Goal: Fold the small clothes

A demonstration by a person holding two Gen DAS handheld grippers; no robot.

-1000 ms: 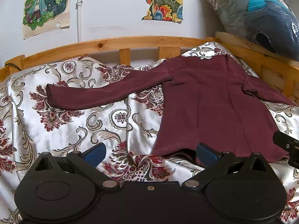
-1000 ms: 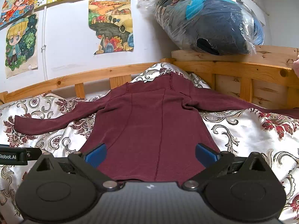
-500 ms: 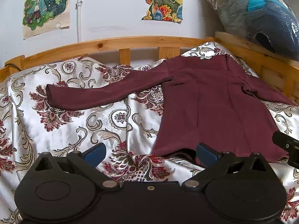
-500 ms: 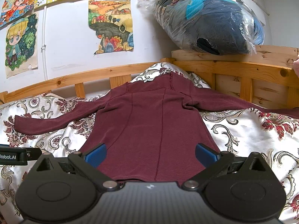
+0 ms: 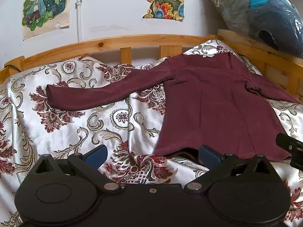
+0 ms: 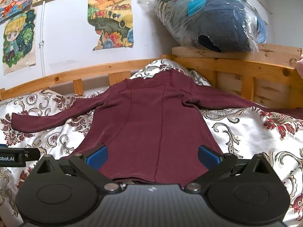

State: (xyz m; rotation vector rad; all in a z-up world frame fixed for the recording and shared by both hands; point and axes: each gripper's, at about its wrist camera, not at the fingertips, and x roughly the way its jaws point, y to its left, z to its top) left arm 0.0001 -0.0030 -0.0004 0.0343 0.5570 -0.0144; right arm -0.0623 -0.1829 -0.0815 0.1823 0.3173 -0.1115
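Note:
A dark maroon long-sleeved top lies flat on the patterned bedspread, hem towards me, both sleeves spread out sideways; it also shows in the right wrist view. My left gripper is open and empty, low over the bedspread by the hem's left corner. My right gripper is open and empty, over the middle of the hem, its blue fingertips wide apart above the cloth. The left sleeve's cuff lies far left.
A wooden bed rail runs along the back and right side. A big plastic-wrapped bundle sits on the rail at the right. Posters hang on the white wall. The other gripper's tip shows at the right edge.

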